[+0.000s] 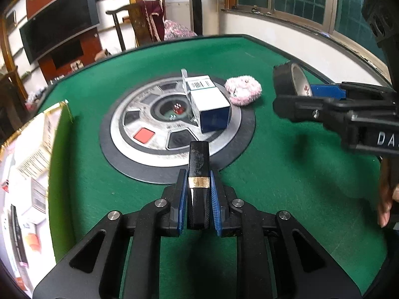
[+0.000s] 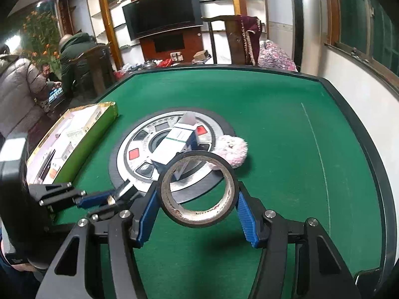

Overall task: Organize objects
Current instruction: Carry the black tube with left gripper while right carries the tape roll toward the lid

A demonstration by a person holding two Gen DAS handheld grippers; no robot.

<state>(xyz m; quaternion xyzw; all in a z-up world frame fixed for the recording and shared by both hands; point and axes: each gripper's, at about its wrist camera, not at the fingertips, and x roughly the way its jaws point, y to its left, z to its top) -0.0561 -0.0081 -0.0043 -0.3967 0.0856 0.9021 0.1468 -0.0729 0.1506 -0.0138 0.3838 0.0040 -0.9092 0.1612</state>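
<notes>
My left gripper (image 1: 198, 175) is shut on a slim black tube with a gold band (image 1: 198, 158), which it holds just above the green felt table (image 1: 286, 174). The right wrist view shows the same gripper (image 2: 113, 196) at the lower left. A black tape roll (image 2: 199, 215) sits upright between the blue pads of my right gripper (image 2: 197, 194), which is shut on it. That roll (image 1: 290, 78) and gripper (image 1: 299, 92) hover at the right in the left wrist view. A blue-and-white carton (image 1: 210, 102) lies on the table's round centre dial (image 1: 139, 134), with a pink fluffy item (image 1: 243, 91) beside it.
An open green tray (image 2: 99, 127) with papers and small packs lies along the table's left side. The table has a raised dark rim (image 2: 349, 114). A wooden chair (image 2: 234, 39) stands at the far edge, and people sit at the far left.
</notes>
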